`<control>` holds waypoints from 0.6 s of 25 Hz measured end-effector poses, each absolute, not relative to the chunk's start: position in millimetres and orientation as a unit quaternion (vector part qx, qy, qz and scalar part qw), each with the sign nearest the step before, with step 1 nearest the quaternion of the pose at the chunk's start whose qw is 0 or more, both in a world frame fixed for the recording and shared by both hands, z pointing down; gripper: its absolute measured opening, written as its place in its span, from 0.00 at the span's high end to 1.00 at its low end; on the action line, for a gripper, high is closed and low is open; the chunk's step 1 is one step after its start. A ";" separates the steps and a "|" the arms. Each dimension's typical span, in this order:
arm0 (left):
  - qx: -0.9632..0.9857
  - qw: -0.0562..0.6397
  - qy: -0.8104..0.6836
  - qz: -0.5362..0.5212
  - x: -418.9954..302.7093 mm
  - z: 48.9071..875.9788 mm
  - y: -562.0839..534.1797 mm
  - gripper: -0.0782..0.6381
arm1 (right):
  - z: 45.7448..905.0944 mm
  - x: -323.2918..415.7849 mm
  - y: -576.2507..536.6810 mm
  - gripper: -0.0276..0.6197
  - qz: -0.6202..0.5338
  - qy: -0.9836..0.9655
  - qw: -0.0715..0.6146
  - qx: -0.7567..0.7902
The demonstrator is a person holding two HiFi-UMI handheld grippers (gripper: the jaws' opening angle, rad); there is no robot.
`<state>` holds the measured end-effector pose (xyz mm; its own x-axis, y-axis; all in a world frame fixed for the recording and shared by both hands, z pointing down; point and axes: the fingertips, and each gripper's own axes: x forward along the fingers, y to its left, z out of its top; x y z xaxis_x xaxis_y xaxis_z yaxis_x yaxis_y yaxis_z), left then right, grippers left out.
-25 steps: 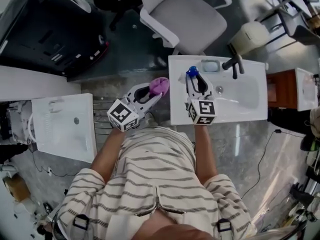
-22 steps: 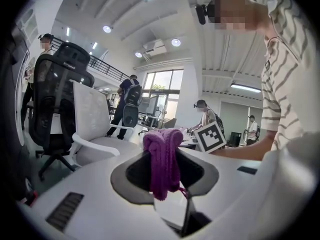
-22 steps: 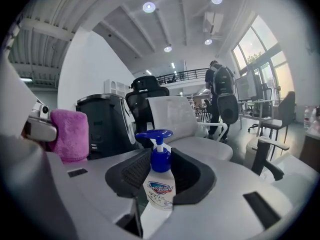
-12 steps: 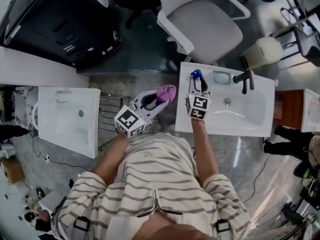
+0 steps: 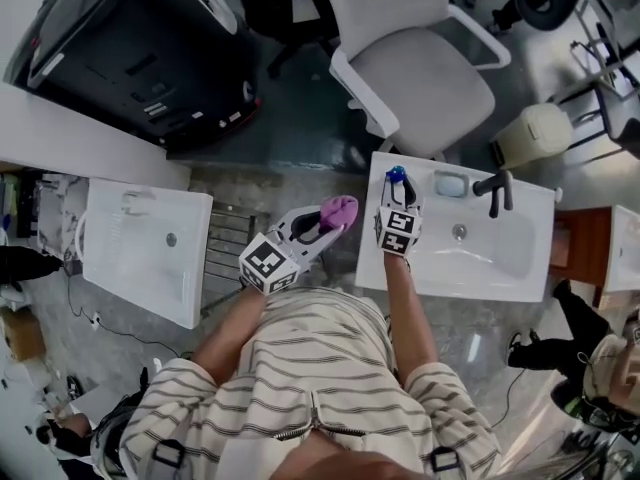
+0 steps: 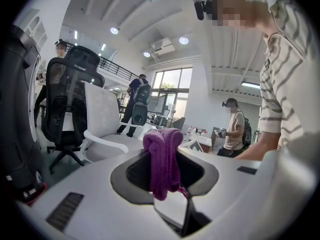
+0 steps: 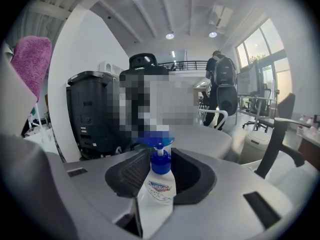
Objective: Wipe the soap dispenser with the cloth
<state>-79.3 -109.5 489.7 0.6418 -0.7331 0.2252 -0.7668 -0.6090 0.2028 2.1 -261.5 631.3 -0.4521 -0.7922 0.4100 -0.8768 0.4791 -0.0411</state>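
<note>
A white soap dispenser with a blue pump stands upright between the jaws of my right gripper, which is shut on its body. It is at the far left corner of the white sink counter; whether its base touches the counter is hidden. My left gripper hangs just left of the counter, shut on a bunched purple cloth. The cloth droops over the jaws in the left gripper view. It also shows as a purple cloth at the upper left of the right gripper view.
On the counter sit a black faucet and a soap dish behind the basin. A white office chair stands beyond the counter. Another white sink lies at the left, with a black machine behind it.
My right gripper has sunk with the soap dispenser toward the counter's far left corner. The left gripper with the cloth has hardly moved. The head view has shifted.
</note>
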 end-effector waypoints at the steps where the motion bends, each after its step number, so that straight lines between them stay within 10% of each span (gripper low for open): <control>1: 0.895 0.140 -0.419 0.059 -79.3 488.6 -110.8 0.73 | 630.4 1.5 -262.6 0.75 0.126 -0.842 0.169 0.497; 15: 0.891 0.124 -0.434 0.046 -71.2 472.7 -129.0 0.73 | 583.7 12.9 -230.8 0.57 0.153 -0.859 0.106 0.477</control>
